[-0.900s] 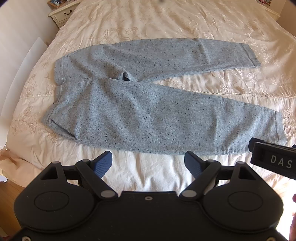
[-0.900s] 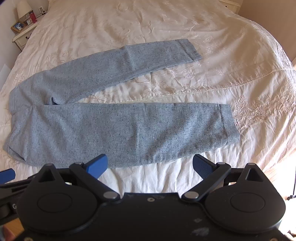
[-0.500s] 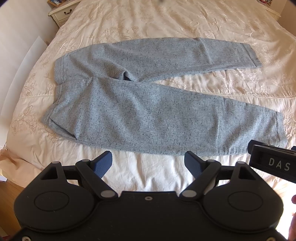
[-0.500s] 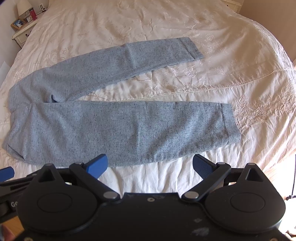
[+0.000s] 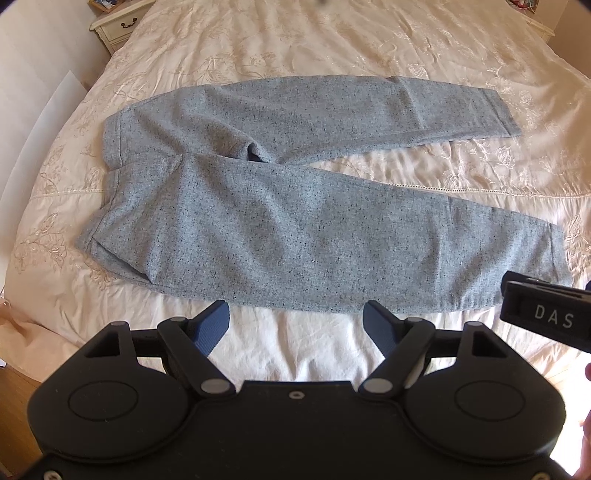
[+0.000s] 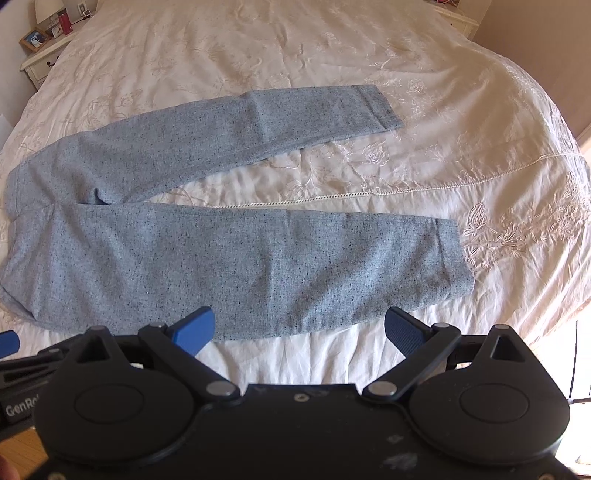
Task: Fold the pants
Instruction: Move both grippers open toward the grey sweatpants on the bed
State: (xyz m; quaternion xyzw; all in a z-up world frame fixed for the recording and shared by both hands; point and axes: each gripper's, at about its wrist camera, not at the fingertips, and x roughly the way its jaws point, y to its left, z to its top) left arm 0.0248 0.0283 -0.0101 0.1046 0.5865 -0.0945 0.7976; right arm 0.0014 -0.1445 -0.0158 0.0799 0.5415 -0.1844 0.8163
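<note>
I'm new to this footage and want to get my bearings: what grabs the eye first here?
A pair of grey speckled pants lies flat across the cream embroidered bedspread, legs spread in a V with the waistband at the left. In the foreground, the left gripper and right gripper hang open above the near leg's edge.

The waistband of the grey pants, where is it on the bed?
In the left wrist view the waistband lies at the pants' left end, toward the bedspread's left edge, on the nightstand side.

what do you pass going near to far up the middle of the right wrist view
right gripper with its fingers apart → bare white sheet → near pant leg → strip of embroidered bedspread → far pant leg → more bedspread up to the top edge
</note>
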